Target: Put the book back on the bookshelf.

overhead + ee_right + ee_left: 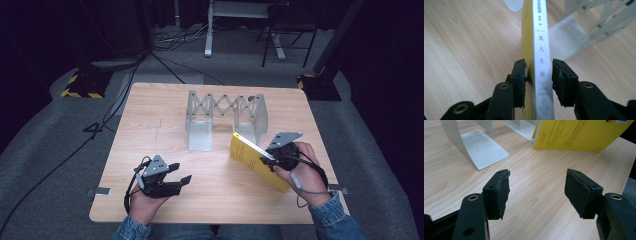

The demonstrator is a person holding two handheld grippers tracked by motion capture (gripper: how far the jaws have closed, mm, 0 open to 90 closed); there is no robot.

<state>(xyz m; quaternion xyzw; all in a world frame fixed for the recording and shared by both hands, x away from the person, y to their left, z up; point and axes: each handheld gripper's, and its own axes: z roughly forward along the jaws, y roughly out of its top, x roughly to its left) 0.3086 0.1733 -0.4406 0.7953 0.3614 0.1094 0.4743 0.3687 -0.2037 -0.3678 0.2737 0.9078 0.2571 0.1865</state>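
Right now your right gripper point(266, 156) has its jaws clamped on the spine of the yellow book point(252, 160), held tilted above the right side of the bench point(150, 107), just in front of the metal expanding book rack point(225, 117). Your left gripper point(180, 175) hovers near the front edge, jaws wide, holding nothing.

Yellow book point(255, 160), silver rack point(225, 117), blk grippers.

The rack point(226, 117) stood toward the table's point(150, 110) far edge, mid-width. The book point(252, 160) sat before its right end, near the right edge; the left gripper point(172, 181) lay by the near-left corner.
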